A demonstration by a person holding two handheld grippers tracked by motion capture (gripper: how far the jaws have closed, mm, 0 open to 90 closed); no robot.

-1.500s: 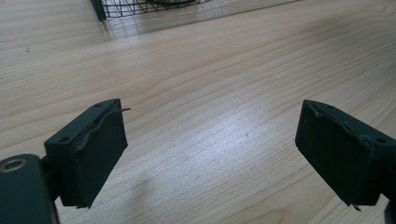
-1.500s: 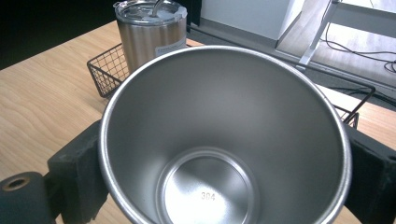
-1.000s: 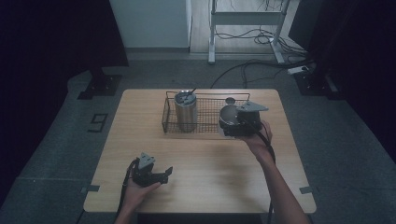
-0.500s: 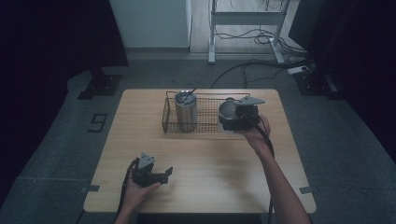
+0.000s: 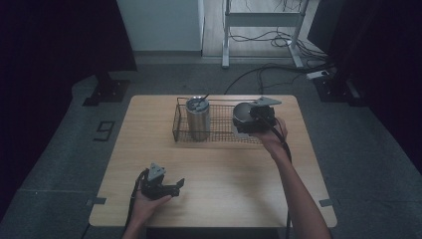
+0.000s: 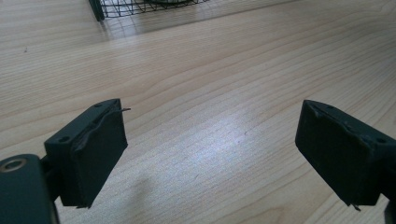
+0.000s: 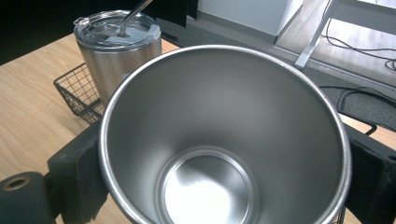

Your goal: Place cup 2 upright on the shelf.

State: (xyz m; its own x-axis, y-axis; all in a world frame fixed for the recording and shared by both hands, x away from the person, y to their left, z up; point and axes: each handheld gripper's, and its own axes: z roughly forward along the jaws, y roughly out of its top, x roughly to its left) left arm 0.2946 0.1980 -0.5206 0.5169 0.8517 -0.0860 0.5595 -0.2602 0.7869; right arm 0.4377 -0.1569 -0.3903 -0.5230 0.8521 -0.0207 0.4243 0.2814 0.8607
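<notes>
An open, empty steel cup (image 7: 224,140) fills the space between the jaws of my right gripper (image 7: 224,191), which is shut on its sides. In the high view that cup (image 5: 242,113) and my right gripper (image 5: 247,123) are at the right end of a black wire basket (image 5: 219,132); whether the cup rests on the basket floor I cannot tell. A lidded steel tumbler (image 5: 198,118) with a straw stands upright in the basket's left end, and the tumbler (image 7: 116,51) is just behind the cup. My left gripper (image 5: 175,186) rests open at the table's front left, its jaws wide apart over bare wood (image 6: 210,154).
The basket corner (image 6: 140,7) lies far ahead of the left jaws. The wooden table (image 5: 224,199) has open room across its front half. Beyond the far edge are a stand's legs and cables (image 5: 278,40) on the floor.
My right gripper has moved slightly back and left with the steel cup in it. The left gripper has stayed where it was.
</notes>
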